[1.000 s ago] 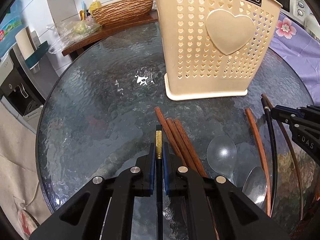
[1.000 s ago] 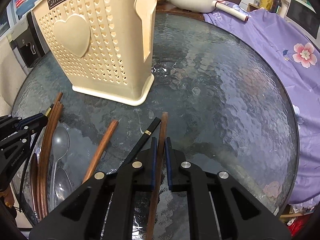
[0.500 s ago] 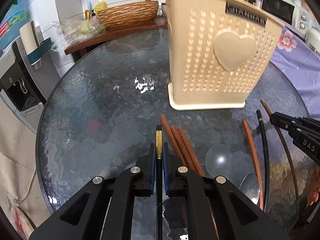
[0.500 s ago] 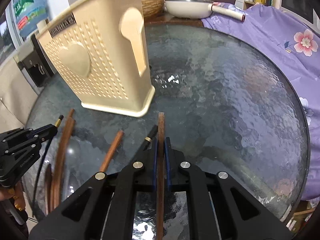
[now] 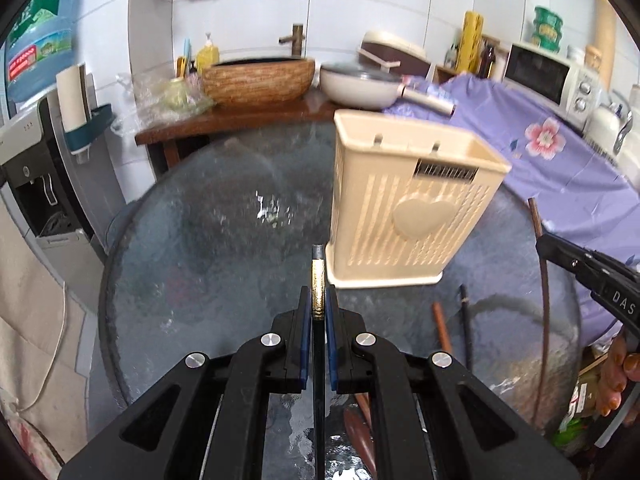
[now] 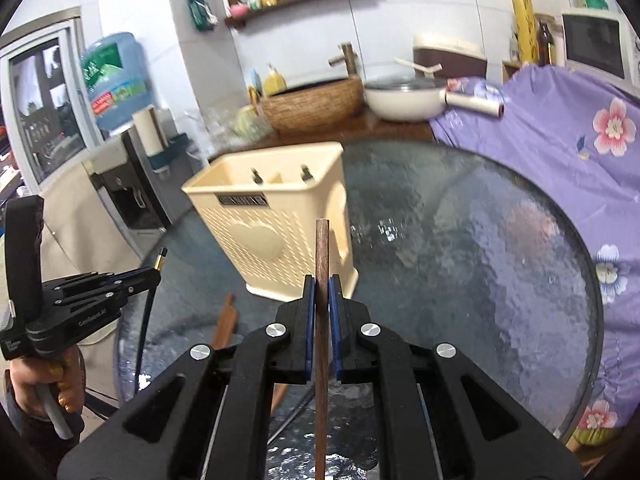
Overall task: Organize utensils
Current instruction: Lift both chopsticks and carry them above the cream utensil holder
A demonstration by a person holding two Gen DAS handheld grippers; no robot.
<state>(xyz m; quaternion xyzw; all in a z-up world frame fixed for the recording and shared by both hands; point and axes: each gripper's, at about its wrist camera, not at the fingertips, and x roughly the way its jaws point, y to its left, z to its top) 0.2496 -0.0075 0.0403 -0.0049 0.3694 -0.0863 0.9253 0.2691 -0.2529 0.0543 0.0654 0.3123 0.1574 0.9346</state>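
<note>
My left gripper [image 5: 318, 312] is shut on a black chopstick with a gold band [image 5: 318, 284], held above the glass table. My right gripper [image 6: 321, 300] is shut on a brown wooden chopstick [image 6: 322, 256], also lifted. The cream utensil holder [image 5: 408, 208] with a heart on its side stands upright on the table, ahead and right of the left gripper; it also shows in the right wrist view [image 6: 272, 220], ahead and left. A brown chopstick [image 5: 441, 328] and a black chopstick [image 5: 466, 328] lie on the table. The right gripper [image 5: 550, 246] shows at the left view's right edge.
The round textured glass table [image 6: 480, 240] has a dark rim. Behind it stand a wooden counter with a woven basket [image 5: 258, 80] and a white pan [image 5: 360, 84]. A purple flowered cloth [image 6: 560, 140] lies to the right. A water dispenser [image 5: 44, 184] stands left.
Both grippers have risen well above the table, each carrying its chopstick. The holder now appears smaller and lower, with its open top in view.
</note>
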